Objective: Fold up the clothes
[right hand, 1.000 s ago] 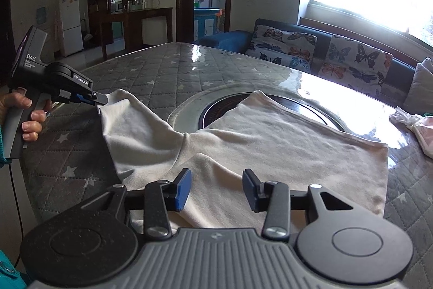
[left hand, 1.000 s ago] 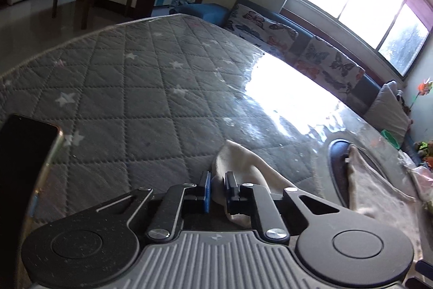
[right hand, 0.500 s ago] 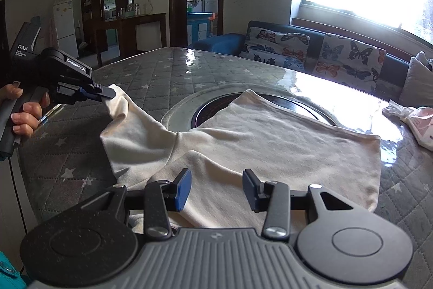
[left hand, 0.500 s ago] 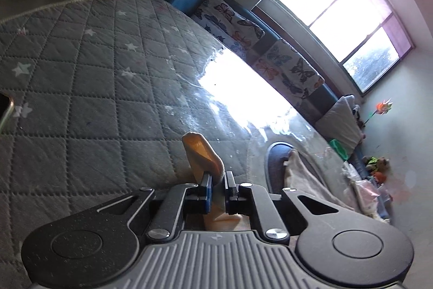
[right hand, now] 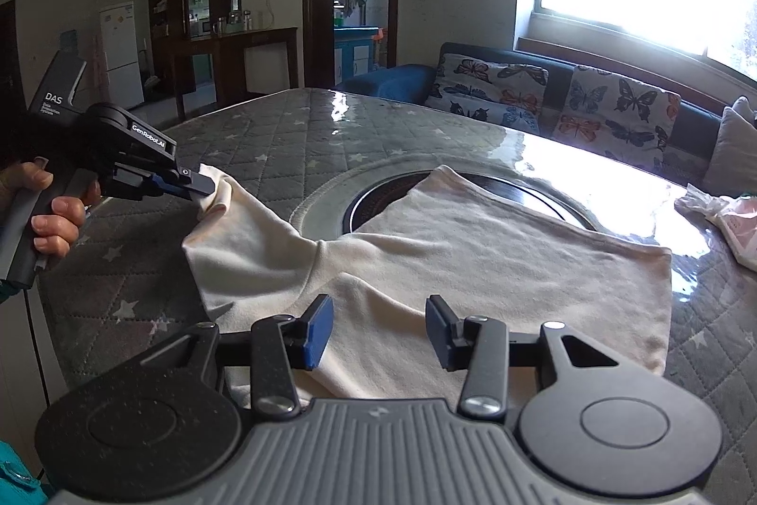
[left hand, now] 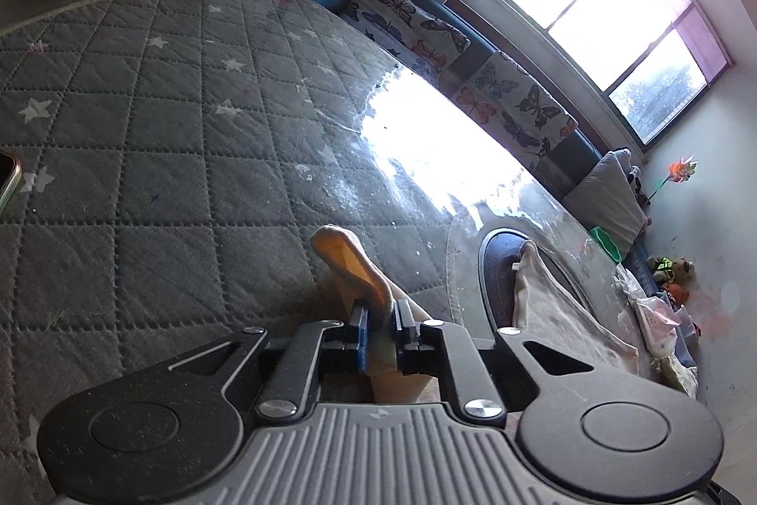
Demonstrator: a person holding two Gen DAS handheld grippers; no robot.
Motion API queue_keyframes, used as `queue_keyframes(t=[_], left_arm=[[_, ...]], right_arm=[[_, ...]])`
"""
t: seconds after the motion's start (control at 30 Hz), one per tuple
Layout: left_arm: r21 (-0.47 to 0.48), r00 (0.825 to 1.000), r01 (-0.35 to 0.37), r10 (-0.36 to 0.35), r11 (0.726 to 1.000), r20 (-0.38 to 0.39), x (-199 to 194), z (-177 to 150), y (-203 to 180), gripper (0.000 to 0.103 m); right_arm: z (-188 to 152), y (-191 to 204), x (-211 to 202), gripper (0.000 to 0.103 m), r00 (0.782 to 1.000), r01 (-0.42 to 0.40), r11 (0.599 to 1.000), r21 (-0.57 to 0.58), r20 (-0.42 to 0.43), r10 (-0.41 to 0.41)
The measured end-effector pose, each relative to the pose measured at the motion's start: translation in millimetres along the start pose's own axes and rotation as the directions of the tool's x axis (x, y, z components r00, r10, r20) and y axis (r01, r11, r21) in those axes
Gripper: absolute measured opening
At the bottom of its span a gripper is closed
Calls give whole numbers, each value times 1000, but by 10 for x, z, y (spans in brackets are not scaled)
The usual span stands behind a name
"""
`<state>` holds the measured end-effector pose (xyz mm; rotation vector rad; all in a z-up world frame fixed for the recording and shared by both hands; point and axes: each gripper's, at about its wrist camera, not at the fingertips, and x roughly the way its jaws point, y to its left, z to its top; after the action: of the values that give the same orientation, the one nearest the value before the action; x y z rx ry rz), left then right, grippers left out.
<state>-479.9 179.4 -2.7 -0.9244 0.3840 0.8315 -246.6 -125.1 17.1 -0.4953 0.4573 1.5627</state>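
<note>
A cream garment (right hand: pixel 473 249) lies spread on the grey quilted table (right hand: pixel 284 131), partly over a round dark inset. My left gripper (left hand: pixel 381 323) is shut on the garment's sleeve end (left hand: pixel 352 263) and holds it lifted above the table. In the right wrist view the left gripper (right hand: pixel 201 188) is at the left, pinching that sleeve. My right gripper (right hand: pixel 378 332) is open and empty, just above the garment's near edge.
A round dark inset (right hand: pixel 378 197) sits in the table under the garment. A crumpled pink-white cloth (right hand: pixel 724 221) lies at the right edge. A phone (left hand: pixel 7 178) lies at the table's left. A butterfly-patterned sofa (right hand: pixel 591 107) stands behind.
The left gripper has lifted the sleeve end and carried it to the right, toward the garment's body. The right gripper has stayed open over the near edge.
</note>
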Motion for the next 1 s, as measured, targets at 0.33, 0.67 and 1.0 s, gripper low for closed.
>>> queue_keyframes(t=[0.33,0.67,1.0], left_arm=[[118,989,146,-146,982,-4,-164,-18,-416,9],[259,893,444,-401,858,-206,-128,-399,-1480,8],[312,815,537,-388,784,-430,277,-966,-1951,18]], right_arm=[[17,6,-59,46,1000,3,1000,0,16,-3],[-76,-248,-383,46,998,31,997,77,50,-35],[-267,-402,-466,46,999,30,988,149,25,-34]])
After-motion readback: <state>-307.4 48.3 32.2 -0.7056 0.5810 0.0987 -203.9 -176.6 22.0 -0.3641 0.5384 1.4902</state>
